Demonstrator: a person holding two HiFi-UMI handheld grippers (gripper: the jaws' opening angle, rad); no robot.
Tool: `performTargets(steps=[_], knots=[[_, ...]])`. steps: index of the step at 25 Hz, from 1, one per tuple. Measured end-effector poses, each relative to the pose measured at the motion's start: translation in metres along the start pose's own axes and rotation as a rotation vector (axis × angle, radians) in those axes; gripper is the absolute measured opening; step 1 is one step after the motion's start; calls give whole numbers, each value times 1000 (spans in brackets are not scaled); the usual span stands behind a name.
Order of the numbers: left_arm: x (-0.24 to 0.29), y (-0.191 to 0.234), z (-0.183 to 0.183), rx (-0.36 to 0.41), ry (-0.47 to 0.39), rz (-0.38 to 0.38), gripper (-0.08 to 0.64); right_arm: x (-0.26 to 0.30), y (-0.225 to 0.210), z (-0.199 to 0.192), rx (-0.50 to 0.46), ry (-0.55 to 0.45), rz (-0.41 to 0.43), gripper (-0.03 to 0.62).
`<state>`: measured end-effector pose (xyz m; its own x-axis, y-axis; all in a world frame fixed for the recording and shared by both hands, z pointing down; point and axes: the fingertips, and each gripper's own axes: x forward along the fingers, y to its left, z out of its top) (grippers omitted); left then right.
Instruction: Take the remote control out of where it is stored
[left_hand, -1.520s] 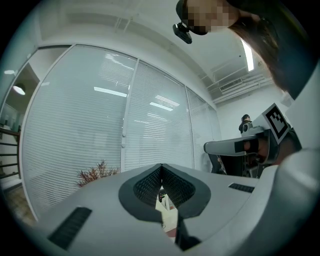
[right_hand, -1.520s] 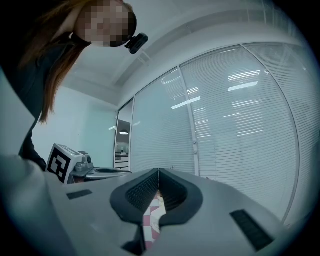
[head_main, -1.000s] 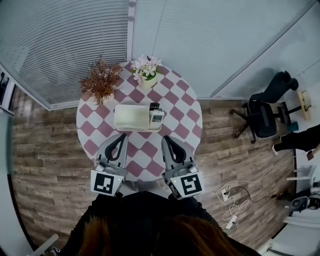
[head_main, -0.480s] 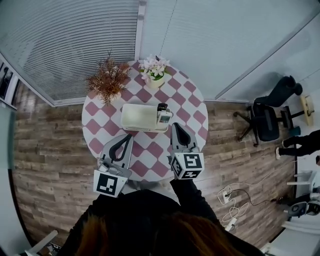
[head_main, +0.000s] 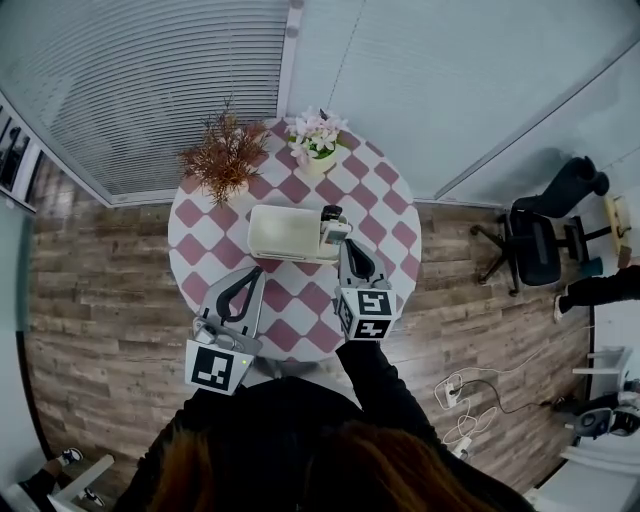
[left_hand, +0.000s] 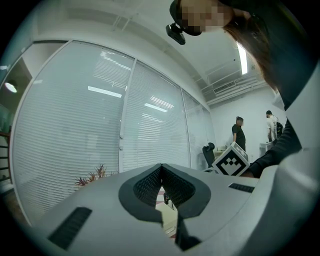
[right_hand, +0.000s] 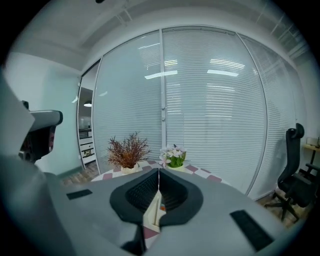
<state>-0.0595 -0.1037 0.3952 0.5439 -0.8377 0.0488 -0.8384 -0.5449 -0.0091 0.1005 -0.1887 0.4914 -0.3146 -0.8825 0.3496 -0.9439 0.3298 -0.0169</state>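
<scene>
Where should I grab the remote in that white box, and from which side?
Probably the top end of the remote control, which stands up out of the white box at its right end. Come from above on the near side with the right hand-held gripper; its jaws are shut.

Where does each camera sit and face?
Head view: on the person's head, steeply down at the table; left gripper, right gripper, sleeves show.
Left gripper view: on that gripper, facing blinds; shut jaws, person's arm show.
Right gripper view: on that gripper, facing the dried plant; shut jaws show.
Shared: head and right gripper views show that plant.
</scene>
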Motion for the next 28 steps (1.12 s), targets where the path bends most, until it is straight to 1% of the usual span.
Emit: performTargets(steps=[5,16,21,28], knots=[[-2,0,1,-1,-4,3,6,12,-2,-15,-5,45,-10,14],[-9,5,-4,-1,6,20,6,46,-17,-64,4,158,-52,14],[-11,9,-5,5,16,30,6,57,-24,-67,42,142,-79,15],[-11,11,-6,8,18,37,6,64,-23,-65,63,112,-101,18]])
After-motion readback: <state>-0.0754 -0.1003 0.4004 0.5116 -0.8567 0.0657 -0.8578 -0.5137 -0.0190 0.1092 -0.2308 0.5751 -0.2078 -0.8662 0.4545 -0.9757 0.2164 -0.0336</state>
